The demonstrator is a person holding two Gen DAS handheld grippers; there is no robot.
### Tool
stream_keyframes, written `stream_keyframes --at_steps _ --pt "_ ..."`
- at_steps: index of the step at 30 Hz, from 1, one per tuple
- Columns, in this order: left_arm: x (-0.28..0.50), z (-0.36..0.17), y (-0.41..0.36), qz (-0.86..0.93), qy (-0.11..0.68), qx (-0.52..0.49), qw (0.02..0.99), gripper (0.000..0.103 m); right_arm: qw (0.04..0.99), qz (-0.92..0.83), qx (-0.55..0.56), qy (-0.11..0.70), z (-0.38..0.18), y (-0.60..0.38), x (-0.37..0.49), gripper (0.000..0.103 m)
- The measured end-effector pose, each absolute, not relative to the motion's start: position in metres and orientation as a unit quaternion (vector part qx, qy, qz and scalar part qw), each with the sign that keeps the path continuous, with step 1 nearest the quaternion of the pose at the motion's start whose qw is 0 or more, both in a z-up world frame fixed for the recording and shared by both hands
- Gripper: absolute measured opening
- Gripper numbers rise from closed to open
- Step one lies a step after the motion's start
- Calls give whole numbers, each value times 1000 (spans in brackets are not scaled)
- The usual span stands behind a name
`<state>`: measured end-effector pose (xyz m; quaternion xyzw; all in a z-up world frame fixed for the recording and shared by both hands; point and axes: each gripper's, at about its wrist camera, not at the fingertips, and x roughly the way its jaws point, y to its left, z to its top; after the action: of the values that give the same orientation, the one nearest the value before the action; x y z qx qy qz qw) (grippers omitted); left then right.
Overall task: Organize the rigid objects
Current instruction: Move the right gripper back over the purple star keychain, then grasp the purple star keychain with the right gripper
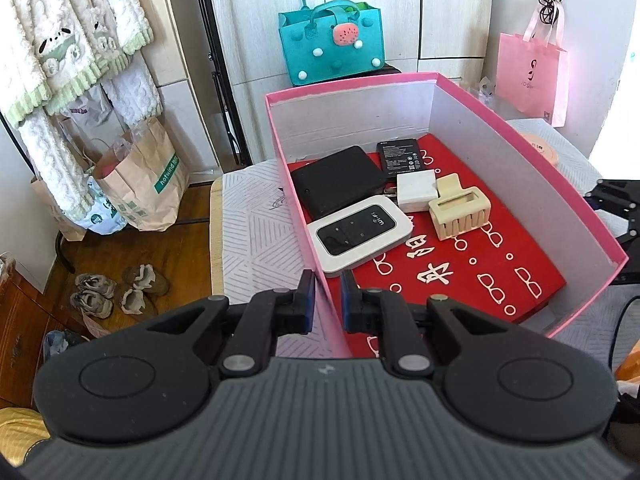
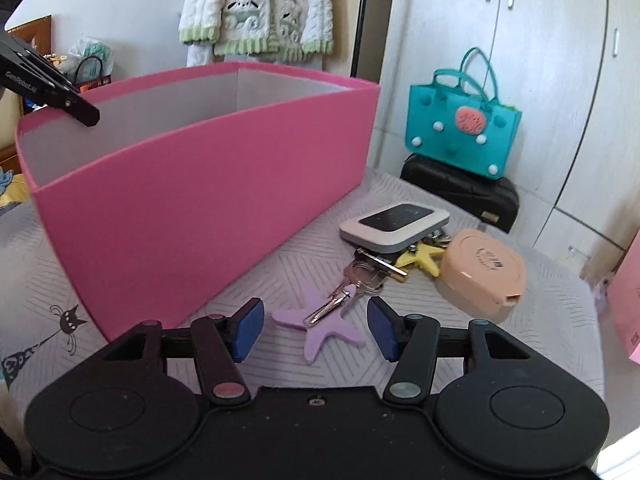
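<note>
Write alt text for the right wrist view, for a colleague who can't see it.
The open right gripper hovers low over a purple star keychain with keys, lying on the patterned tabletop beside a tall pink box. Behind it lie a white wifi router, a yellow star and a peach case.

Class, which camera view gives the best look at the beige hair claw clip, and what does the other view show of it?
The left wrist view. It looks down into the pink box, where the hair claw clip lies in full sight on the red floor beside a white charger. The right wrist view shows only the box's outer wall, which hides the clip.
</note>
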<state>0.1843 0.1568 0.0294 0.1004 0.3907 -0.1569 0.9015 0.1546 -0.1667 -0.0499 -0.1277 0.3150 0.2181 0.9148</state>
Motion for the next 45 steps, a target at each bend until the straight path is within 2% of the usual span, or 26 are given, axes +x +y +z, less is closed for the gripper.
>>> stream_keyframes --at_steps 4,7,10,11,14,21,30,31,32,33,45 --pt "183 29 157 -156 387 104 903 12 913 213 -98 334 -54 -172 162 61" --pt "184 28 158 -157 387 100 903 12 915 209 -58 340 -59 -179 167 65" --pt "183 27 157 -157 387 101 903 12 917 208 -68 334 -60 -177 163 63" --pt "183 27 157 -157 387 101 903 12 916 212 -66 335 -60 -176 163 58" --pt "183 27 157 -157 387 101 903 12 915 214 -76 334 -59 -174 163 58" --pt "183 27 157 -158 387 101 903 12 913 214 -67 340 -58 -176 165 58" --pt "183 27 158 -157 386 101 903 12 906 238 -74 342 -59 -173 173 64" --pt "183 27 157 -157 387 100 903 12 907 240 -76 339 -59 -173 173 63" --pt "183 27 157 -157 387 100 903 12 907 242 -78 336 -59 -172 172 55" --pt "183 27 158 -158 387 100 903 12 906 247 -80 334 -59 -171 171 52" --pt "183 26 155 -160 386 101 903 12 916 228 -85 319 -42 -170 158 49"
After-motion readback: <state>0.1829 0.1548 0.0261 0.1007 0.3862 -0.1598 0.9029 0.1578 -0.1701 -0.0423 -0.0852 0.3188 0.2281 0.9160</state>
